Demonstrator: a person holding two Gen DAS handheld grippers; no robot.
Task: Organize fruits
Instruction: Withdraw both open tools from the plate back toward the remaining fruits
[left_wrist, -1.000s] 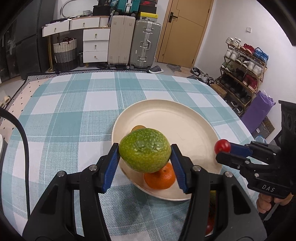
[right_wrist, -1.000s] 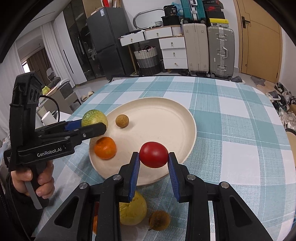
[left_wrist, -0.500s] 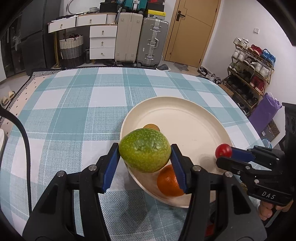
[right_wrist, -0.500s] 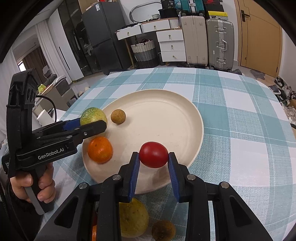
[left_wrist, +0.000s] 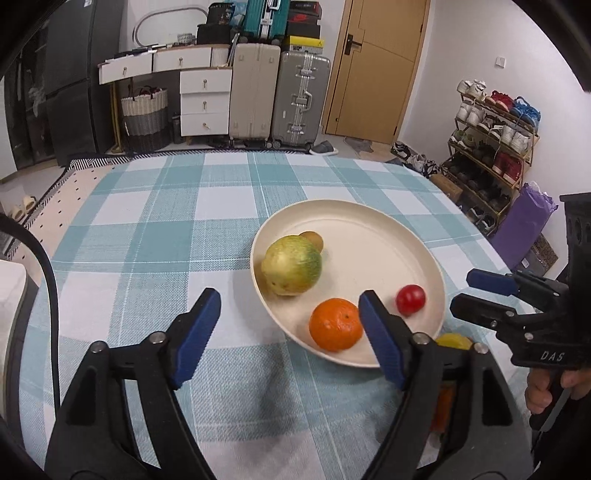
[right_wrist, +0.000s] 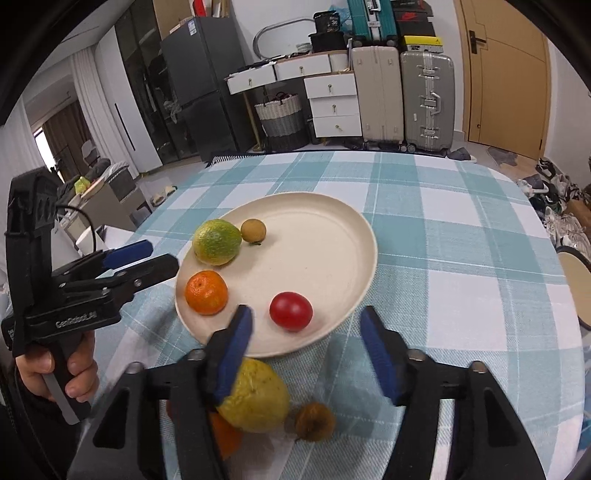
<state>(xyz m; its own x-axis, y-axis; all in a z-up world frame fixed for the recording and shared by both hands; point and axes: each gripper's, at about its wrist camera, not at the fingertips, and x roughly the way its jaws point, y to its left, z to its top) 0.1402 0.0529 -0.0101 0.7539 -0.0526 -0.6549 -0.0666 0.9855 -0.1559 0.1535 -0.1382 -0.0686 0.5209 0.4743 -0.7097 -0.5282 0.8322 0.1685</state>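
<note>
The far right half of the plate (right_wrist: 332, 221) lies bare, reachable from above. Its near left side is crowded by the green fruit (right_wrist: 217, 242), orange (right_wrist: 205, 292) and tomato (right_wrist: 290, 310). The checked bench (right_wrist: 461, 258) beyond and right is open.

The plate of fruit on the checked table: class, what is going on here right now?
A person holds a gripper in each hand, sorting fruit onto a cream plate. Both the left gripper and right gripper are open and empty. On the plate lie a green-yellow citrus, an orange, a red tomato and a small brown fruit. A yellow fruit, another small brown one and another orange wait on the tablecloth.
</note>
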